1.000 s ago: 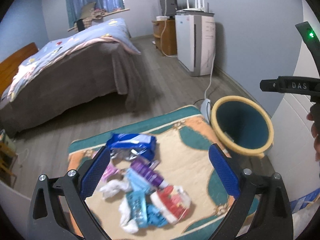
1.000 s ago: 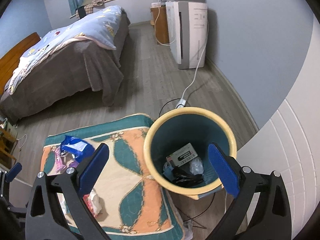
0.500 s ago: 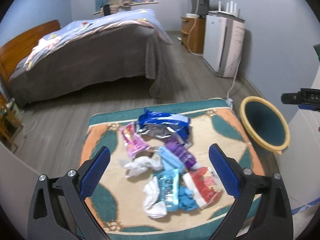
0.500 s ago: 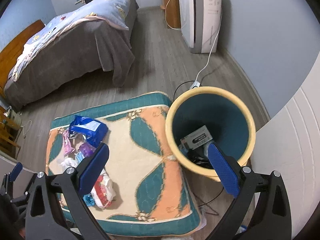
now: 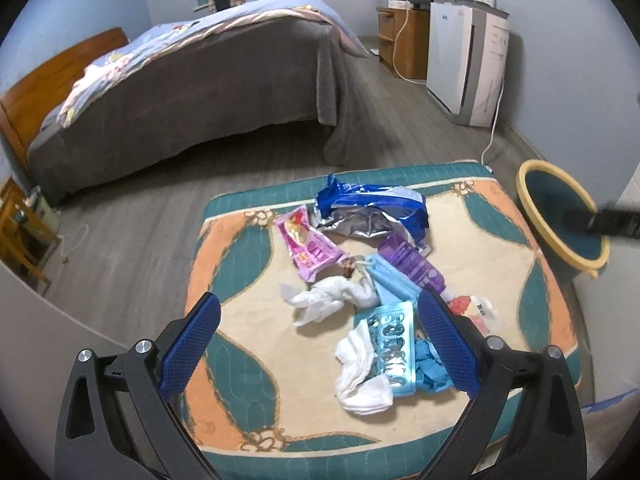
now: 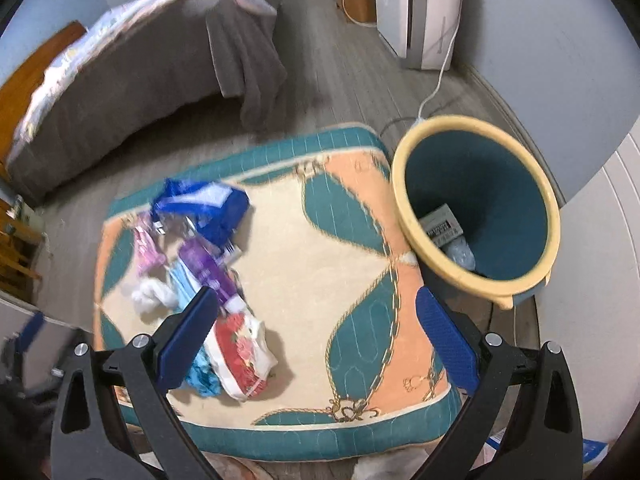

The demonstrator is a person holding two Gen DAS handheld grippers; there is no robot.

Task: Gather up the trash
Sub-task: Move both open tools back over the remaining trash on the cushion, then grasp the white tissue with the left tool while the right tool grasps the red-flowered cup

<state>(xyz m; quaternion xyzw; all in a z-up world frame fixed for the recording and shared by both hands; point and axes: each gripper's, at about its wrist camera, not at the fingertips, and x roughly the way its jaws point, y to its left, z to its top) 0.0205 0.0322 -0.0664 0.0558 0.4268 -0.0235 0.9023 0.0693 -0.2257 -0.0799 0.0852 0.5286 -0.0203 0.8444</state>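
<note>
A pile of trash lies on a patterned rug (image 5: 248, 248): a blue and silver bag (image 5: 372, 208), a pink wrapper (image 5: 308, 246), a purple packet (image 5: 412, 266), white tissues (image 5: 332, 304), a light blue blister pack (image 5: 392, 348) and a red and white wrapper (image 6: 240, 356). My left gripper (image 5: 318, 344) is open and empty above the pile's near side. My right gripper (image 6: 316, 340) is open and empty over the rug, between the pile and the bin. The teal bin with a yellow rim (image 6: 476, 200) stands off the rug's right edge and holds some trash.
A bed with a grey blanket (image 5: 192, 80) stands beyond the rug. A white air purifier (image 5: 468, 60) and a wooden cabinet (image 5: 400, 40) stand along the right wall, with a white cable (image 6: 436, 84) running toward the bin. A white wall panel (image 6: 600, 280) is at right.
Both grippers have swung left. The left one now faces the trash pile squarely, and the right one has moved from over the bin to over the rug. Both stay open.
</note>
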